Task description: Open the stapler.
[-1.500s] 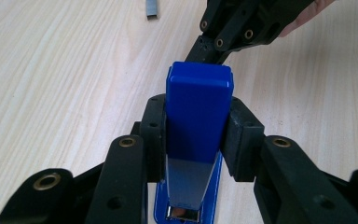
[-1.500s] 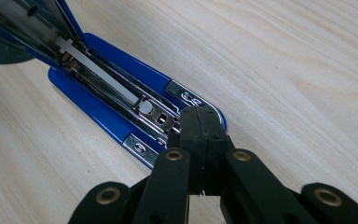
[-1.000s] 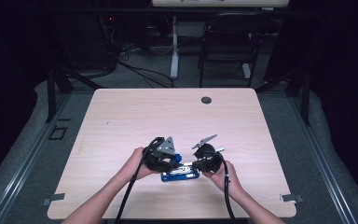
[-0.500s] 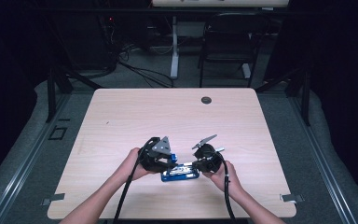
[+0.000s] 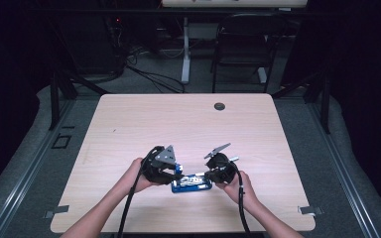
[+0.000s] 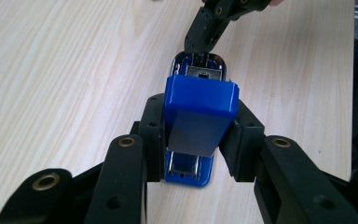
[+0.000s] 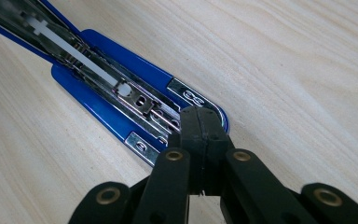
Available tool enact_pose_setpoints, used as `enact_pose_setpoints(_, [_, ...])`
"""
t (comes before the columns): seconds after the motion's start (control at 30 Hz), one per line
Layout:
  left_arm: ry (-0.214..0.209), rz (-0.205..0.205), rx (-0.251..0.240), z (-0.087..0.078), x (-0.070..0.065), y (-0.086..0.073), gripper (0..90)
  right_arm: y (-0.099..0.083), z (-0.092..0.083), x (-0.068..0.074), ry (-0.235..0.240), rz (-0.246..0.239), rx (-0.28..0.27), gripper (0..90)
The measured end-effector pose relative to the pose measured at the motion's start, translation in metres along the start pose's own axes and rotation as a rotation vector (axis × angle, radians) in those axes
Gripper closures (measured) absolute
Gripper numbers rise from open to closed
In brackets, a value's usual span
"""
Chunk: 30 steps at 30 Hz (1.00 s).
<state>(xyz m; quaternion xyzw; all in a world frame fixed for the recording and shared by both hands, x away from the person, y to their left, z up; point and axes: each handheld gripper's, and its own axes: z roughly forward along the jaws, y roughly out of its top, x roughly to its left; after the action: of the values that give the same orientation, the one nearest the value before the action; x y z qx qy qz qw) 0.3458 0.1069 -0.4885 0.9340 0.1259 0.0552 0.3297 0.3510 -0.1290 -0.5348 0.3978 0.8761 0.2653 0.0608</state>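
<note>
The blue stapler [image 5: 191,182] lies near the front edge of the table [image 5: 188,124], between the person's two hands, its top swung up so the metal staple channel [image 7: 98,70] is bare. The left gripper [image 6: 198,140] grasps the raised blue top [image 6: 200,95] from both sides, while the right gripper [image 7: 200,135] has its jaws pressed together and its tip set on the front end of the channel. The chief risk looks to be the top slipping — its sides are smooth plastic and the hold sits low on it, so a small twist could let it snap down onto the right gripper's tip. The base could also skid on the bare wood if the right tip pushes along it rather than down. Whether any staples sit in the channel is hard to tell, and in the high view both grippers cover most of the stapler — the hinge end is hidden behind the left gripper's jaws.
</note>
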Motion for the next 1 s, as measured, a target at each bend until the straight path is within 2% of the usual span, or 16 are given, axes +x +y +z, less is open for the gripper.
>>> enact_pose_setpoints(0.27, [0.006, -0.015, 0.002, -0.005, 0.001, -0.012, 64.7, 0.000, 0.000, 0.000, -0.002, -0.004, 0.006, 90.0])
enact_pose_setpoints(0.4, [0.013, -0.003, 0.008, -0.007, 0.000, -0.015, 64.7, 0.000, 0.000, 0.000, -0.003, -0.004, 0.004, 90.0])
enact_pose_setpoints(0.63, [0.000, -0.021, 0.011, -0.010, 0.002, -0.024, 64.7, 0.000, -0.001, 0.000, -0.004, -0.011, 0.011, 90.0])
enact_pose_setpoints(0.73, [-0.003, -0.023, 0.011, -0.011, 0.002, -0.027, 64.7, 0.000, 0.000, 0.000, -0.003, -0.007, 0.005, 90.0])
enact_pose_setpoints(0.77, [-0.003, -0.025, 0.013, -0.011, 0.002, -0.028, 64.7, -0.001, 0.002, 0.002, -0.006, 0.022, -0.036, 90.0])
enact_pose_setpoints(0.8, [-0.004, -0.030, 0.011, -0.011, 0.002, -0.029, 64.7, 0.000, 0.000, 0.000, -0.001, -0.007, 0.003, 90.0])
enact_pose_setpoints(1.0, [-0.015, -0.040, -0.004, -0.011, 0.004, -0.034, 64.7, 0.000, -0.001, -0.001, 0.006, -0.001, 0.008, 90.0])
